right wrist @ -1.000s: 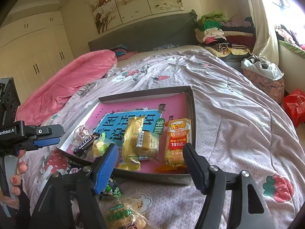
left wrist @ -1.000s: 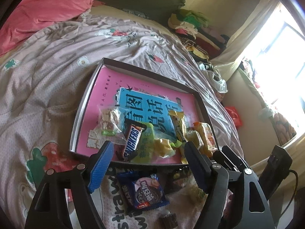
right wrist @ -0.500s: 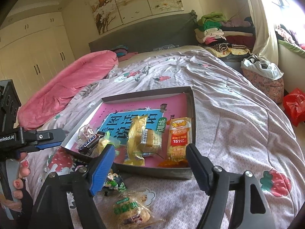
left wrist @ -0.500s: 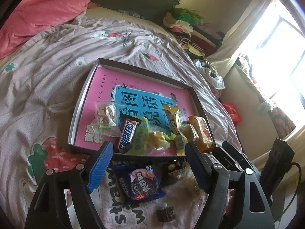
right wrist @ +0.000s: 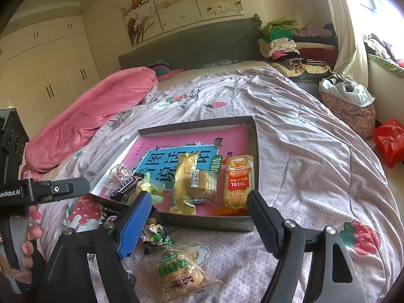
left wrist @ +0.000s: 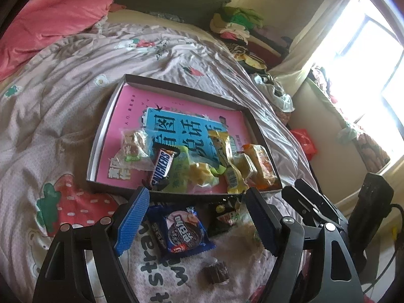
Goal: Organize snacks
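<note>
A shallow dark box [left wrist: 106, 123] with a pink printed floor lies on the bed and holds several snacks, among them a Snickers bar [left wrist: 161, 168] and an orange rice-cracker pack [right wrist: 238, 181]. My left gripper [left wrist: 197, 218] is open and empty above a blue Oreo pack [left wrist: 180, 229] lying on the quilt before the box. A small brown candy [left wrist: 217, 274] lies nearer. My right gripper [right wrist: 198, 224] is open and empty over a clear pastry pack [right wrist: 176, 270] and a dark cartoon packet [right wrist: 155, 234]. The left gripper's finger [right wrist: 58, 189] shows in the right wrist view.
The box [right wrist: 255, 151] rests on a strawberry-print quilt [right wrist: 315, 151]. A pink duvet [right wrist: 101, 111] lies at the far left. Folded clothes [right wrist: 282, 40] are piled by the headboard. A red bag [right wrist: 388, 141] sits on the floor at the right.
Both grippers have drawn back toward me from the box. The Oreo pack, brown candy and pastry pack show more fully between the fingers.
</note>
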`<control>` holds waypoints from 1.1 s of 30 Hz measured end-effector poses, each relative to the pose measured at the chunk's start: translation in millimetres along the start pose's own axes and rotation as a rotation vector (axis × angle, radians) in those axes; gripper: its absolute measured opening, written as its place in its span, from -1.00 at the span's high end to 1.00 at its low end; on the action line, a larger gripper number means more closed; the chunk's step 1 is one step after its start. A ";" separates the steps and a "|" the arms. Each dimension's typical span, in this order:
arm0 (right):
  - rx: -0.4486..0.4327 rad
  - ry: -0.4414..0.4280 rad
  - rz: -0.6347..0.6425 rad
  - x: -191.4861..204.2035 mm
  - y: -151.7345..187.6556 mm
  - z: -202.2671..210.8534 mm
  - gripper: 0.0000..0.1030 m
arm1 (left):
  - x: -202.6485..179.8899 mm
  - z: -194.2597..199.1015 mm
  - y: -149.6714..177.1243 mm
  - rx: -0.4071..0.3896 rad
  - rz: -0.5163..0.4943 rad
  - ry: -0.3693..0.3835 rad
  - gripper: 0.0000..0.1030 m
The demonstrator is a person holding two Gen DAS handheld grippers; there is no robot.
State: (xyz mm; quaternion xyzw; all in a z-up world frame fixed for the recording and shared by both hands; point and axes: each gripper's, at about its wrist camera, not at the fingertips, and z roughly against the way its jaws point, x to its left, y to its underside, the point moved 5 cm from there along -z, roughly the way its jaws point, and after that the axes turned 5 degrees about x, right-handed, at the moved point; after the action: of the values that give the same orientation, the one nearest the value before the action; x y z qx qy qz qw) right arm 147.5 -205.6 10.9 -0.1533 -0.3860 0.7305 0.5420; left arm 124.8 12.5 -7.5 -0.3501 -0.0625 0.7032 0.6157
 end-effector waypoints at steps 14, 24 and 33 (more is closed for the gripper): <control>0.012 -0.016 0.019 14.4 3.9 23.1 -0.59 | -11.0 6.5 9.2 0.019 -0.038 0.008 -0.56; 0.026 -0.007 0.022 13.9 10.8 27.8 -0.60 | -12.4 11.4 16.4 0.028 -0.050 0.004 -0.56; 0.048 0.004 0.020 11.1 16.4 24.9 -0.60 | -12.7 1.9 39.3 0.083 -0.065 -0.012 -0.56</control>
State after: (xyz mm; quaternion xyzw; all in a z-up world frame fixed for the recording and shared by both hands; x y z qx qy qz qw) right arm 116.4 -207.3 17.4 -0.1457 -0.3659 0.7445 0.5391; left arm 91.4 -7.6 -21.2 -0.3177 -0.0482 0.6868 0.6519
